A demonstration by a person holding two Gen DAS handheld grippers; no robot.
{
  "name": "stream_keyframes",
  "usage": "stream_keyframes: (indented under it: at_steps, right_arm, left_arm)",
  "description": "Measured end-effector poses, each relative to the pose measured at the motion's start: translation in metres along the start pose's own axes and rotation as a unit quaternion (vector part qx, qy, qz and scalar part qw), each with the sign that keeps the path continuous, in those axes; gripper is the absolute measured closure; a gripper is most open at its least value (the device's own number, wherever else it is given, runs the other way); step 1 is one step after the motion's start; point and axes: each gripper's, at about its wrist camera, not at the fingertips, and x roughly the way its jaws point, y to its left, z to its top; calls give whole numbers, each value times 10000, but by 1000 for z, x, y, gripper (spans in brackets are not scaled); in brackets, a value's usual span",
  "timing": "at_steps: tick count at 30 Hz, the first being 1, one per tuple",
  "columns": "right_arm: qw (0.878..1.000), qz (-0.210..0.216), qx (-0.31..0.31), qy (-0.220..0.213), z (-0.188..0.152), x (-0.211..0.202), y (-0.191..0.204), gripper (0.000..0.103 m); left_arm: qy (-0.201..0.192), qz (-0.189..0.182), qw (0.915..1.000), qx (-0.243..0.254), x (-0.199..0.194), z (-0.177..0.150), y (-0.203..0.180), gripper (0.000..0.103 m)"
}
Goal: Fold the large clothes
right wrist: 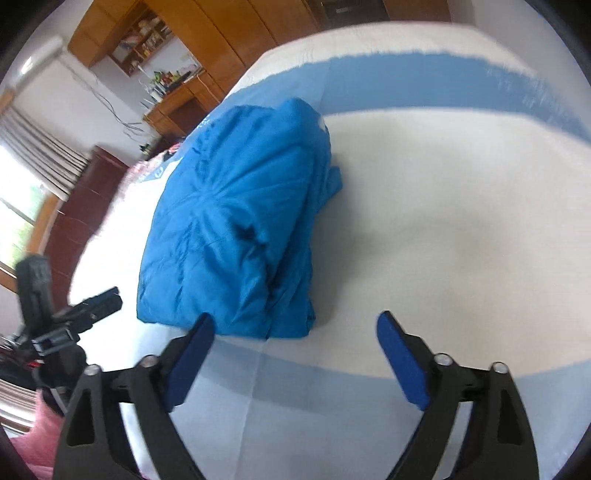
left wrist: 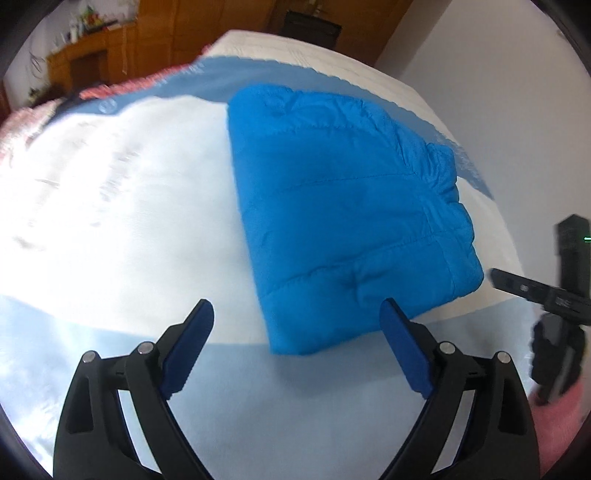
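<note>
Left wrist view: the blue puffy jacket (left wrist: pixel 343 206) lies folded in a bundle on the white and light-blue bed cover (left wrist: pixel 129 221). The left gripper (left wrist: pixel 297 317) is wide apart with nothing in it, just above the jacket's near edge. The right gripper (right wrist: pixel 295 328) is wide apart and empty too. Brown wooden cupboards (right wrist: pixel 207 33) stand behind, with small things on a shelf (right wrist: pixel 147 37).

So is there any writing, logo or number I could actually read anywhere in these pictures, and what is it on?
Nothing can be read.
Bed cover: grey marks on the white part and a round white emblem on the blue band, too blurred to read.
Blue jacket: no text or label shows.
Shelf items in the background: too small to read.
</note>
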Motion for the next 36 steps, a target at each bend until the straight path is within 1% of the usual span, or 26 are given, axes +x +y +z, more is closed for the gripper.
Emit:
stream_keyframes:
  at_steps: [1,2,5,6,8,10,11,13,18,20,22,27,36]
  right_arm:
    - [9999,-113,-70,-79,-4,-8,10,6]
    - [9996,-231,-114,-147,-7,-16,17,5]
    - [9985,-444,-159,-279,-15,-33,26,4]
    - [9982,-486,-164,-303,-19,-40,31,4]
    - [9976,-560,-195,-369,-17,-50,33,4]
    - [9963,-707,-275,-412,-19,-57,42,4]
    - [9954,-825,-302,-380,-20,-61,46,4]
    - [9947,-921,-313,-327,-24,-67,52,4]
    - [9947,-875,-320,-424,-32,-86,63,4]
    - [9945,-875,-354,-457,-34,-87,65,4]
    - [9943,-854,-409,-485,-37,-93,69,4]
    - [9930,-930,-495,-529,-42,-102,75,4]
    - [9909,-1058,-636,-529,-48,-103,79,4]
  left_arm:
    - [-107,176,9998,48,-9,-1,-6,12]
    - [-214,269,9994,63,-17,-3,-9,12]
    - [-436,486,9979,31,-36,-8,-15,10]
    - [-447,592,9972,36,-42,-10,-16,9]
    - [-491,674,9964,122,-55,-17,-17,9]
    - [-584,909,9940,185,-66,-23,-23,9]
    - [-603,931,9936,194,-71,-25,-24,9]
    - [-586,947,9936,168,-82,-30,-29,9]
    - [-580,1067,9925,167,-97,-36,-37,9]
    - [-525,1106,9924,157,-102,-39,-39,9]
    - [-522,1036,9931,148,-107,-41,-41,9]
    - [-559,1023,9930,162,-118,-48,-48,9]
    - [-531,1033,9930,197,-126,-61,-53,9]
